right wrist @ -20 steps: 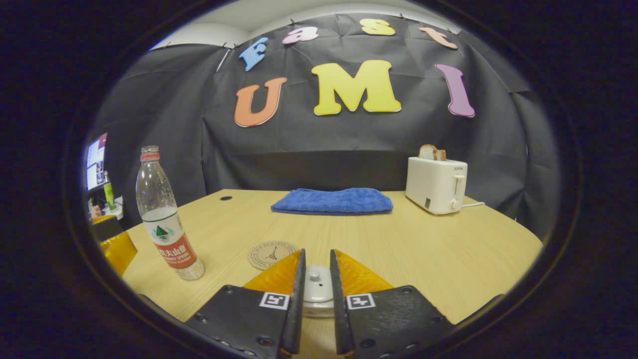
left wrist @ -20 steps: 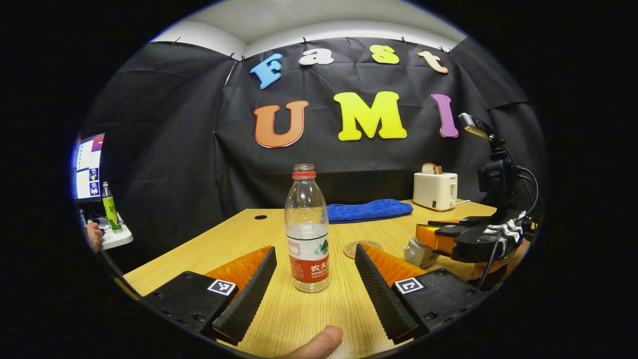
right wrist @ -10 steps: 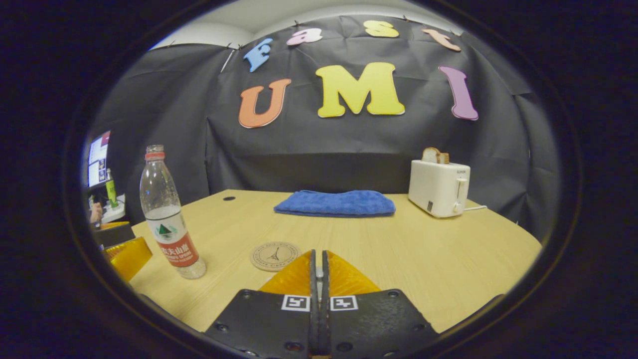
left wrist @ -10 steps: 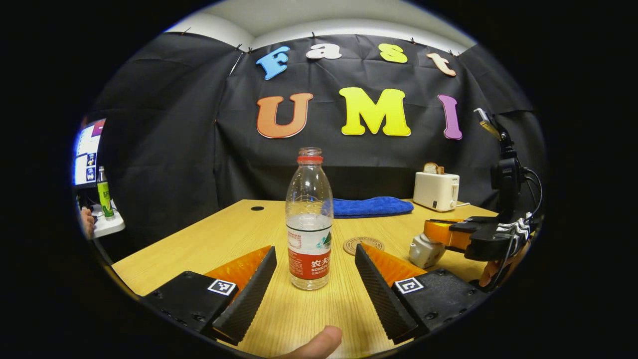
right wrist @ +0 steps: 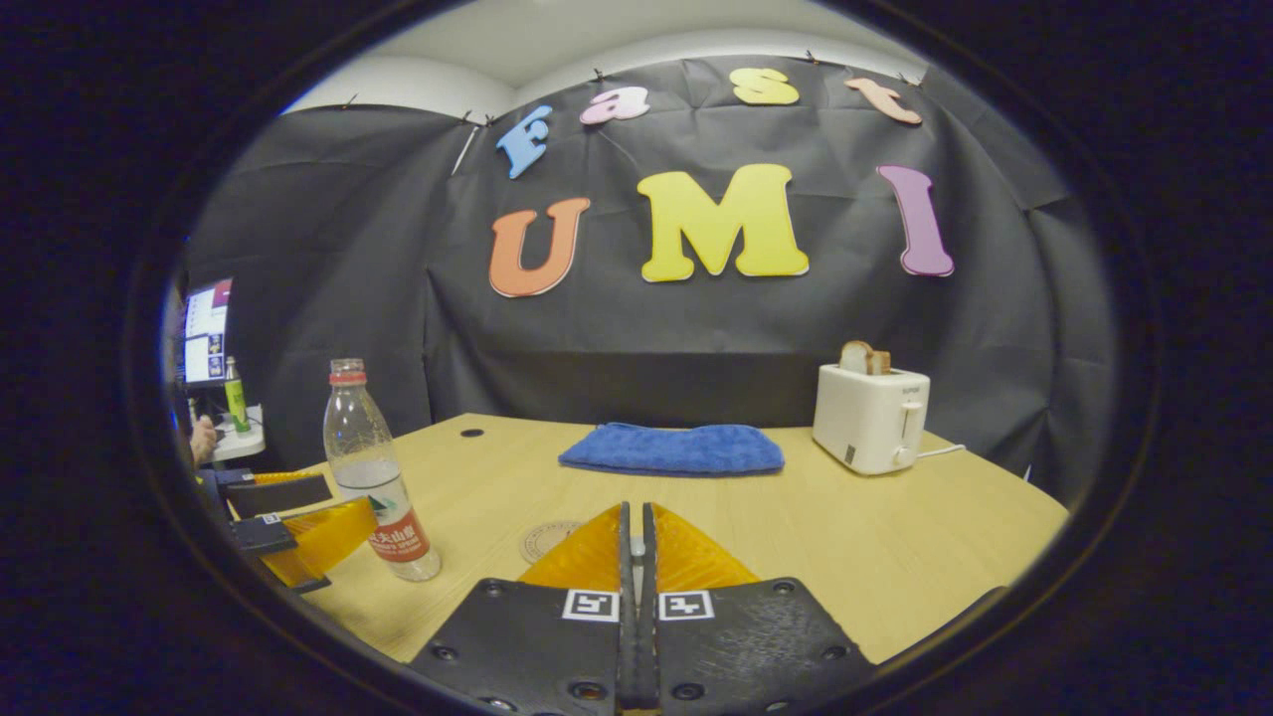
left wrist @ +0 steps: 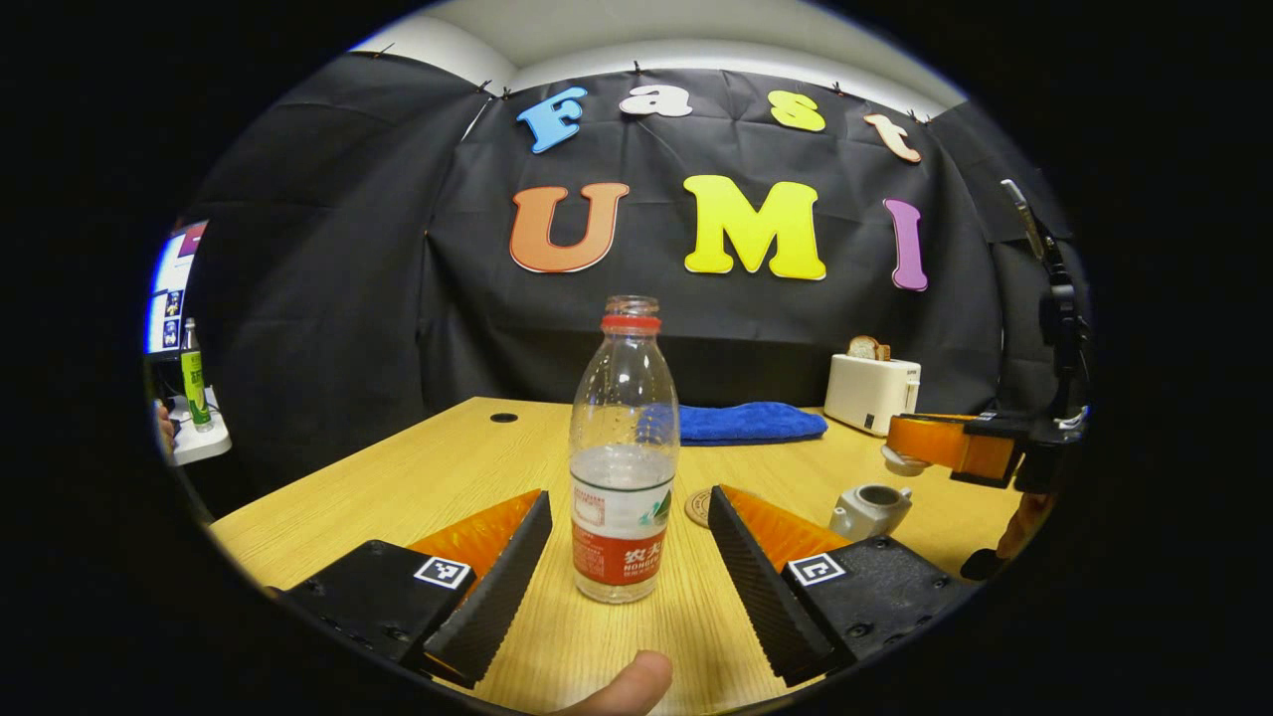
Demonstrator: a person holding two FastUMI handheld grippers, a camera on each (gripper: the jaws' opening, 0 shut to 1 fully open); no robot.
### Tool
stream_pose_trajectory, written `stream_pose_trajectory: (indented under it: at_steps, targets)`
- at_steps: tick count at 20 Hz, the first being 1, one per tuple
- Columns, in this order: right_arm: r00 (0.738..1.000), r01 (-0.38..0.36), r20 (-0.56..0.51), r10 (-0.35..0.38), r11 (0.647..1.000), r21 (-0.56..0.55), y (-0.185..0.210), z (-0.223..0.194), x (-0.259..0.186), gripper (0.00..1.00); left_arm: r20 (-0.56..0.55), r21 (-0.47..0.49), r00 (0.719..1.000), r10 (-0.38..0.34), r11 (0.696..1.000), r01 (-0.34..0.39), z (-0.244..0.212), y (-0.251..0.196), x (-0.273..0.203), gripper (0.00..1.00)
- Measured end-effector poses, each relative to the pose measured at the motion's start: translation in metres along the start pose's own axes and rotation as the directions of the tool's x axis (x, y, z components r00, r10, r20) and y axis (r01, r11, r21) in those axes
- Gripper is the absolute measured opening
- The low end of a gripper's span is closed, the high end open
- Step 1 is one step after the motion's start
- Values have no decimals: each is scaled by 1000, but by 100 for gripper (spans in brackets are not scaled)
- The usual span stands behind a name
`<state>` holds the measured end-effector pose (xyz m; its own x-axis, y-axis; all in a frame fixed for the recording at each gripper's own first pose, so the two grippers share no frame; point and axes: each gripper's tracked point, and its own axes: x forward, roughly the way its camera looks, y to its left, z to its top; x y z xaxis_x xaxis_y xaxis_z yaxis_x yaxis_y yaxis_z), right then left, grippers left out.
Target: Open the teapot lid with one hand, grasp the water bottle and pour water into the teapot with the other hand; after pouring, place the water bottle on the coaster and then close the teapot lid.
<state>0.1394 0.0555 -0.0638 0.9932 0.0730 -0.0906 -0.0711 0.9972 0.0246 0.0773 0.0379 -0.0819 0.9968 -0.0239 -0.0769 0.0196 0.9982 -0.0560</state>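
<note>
A clear water bottle (left wrist: 622, 457) with a red label, open at the top and part full, stands on the wooden table (left wrist: 398, 487). My left gripper (left wrist: 627, 512) is open with a finger on each side of the bottle, touching neither. Right of it sits the small white teapot (left wrist: 870, 509) with its mouth uncovered. Above the teapot my right gripper (left wrist: 903, 446) is shut on the teapot lid (left wrist: 898, 461). In the right gripper view the right gripper (right wrist: 635, 512) shows its fingers pressed together, with the bottle (right wrist: 380, 477) and the left gripper (right wrist: 298, 512) at the left. A round coaster (right wrist: 545, 540) lies ahead, half hidden.
A folded blue towel (right wrist: 671, 449) lies at the back of the table, and a white toaster (right wrist: 870, 418) with bread stands at the back right. A thumb (left wrist: 622, 686) shows at the bottom of the left gripper view. A side desk with a screen (right wrist: 204, 333) is far left.
My right gripper shut on the teapot lid and rose with it, leaving the teapot uncovered. The left gripper stayed open around the bottle and shifted only slightly.
</note>
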Motion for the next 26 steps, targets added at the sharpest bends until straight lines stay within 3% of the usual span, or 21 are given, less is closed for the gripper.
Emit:
stream_pose_trajectory:
  at_steps: [5, 12, 14, 15, 18, 22, 26]
  targets:
    - [998, 28, 65, -25, 999, -46, -15, 23, -26, 0, -9, -19, 1000, 0, 1000, 0, -3, 7, 24, 100]
    - [997, 68, 45, -66, 997, -36, -39, 11, -47, 0, 7, -25, 1000, 6, 1000, -6, -4, 12, 42, 99]
    - [996, 83, 47, -82, 996, -22, -49, 9, -56, 0, 16, -13, 1000, -12, 1000, 13, -2, 9, 44, 94]
    - [995, 86, 44, -86, 996, -13, -53, 7, -60, 0, 1, -6, 1000, -24, 1000, 24, -6, 6, 43, 86]
    - [995, 95, 23, -95, 995, 13, -66, 2, -67, 0, -2, 45, 1000, -25, 999, 25, -3, 6, 42, 77]
    - [993, 113, 30, -113, 993, 20, -83, 7, -83, 0, -40, 80, 999, -11, 997, 14, -4, 2, 33, 75]
    - [991, 132, 30, -134, 990, 54, -107, 6, -94, 0, -30, 199, 999, 26, 980, -20, 12, -2, 23, 75]
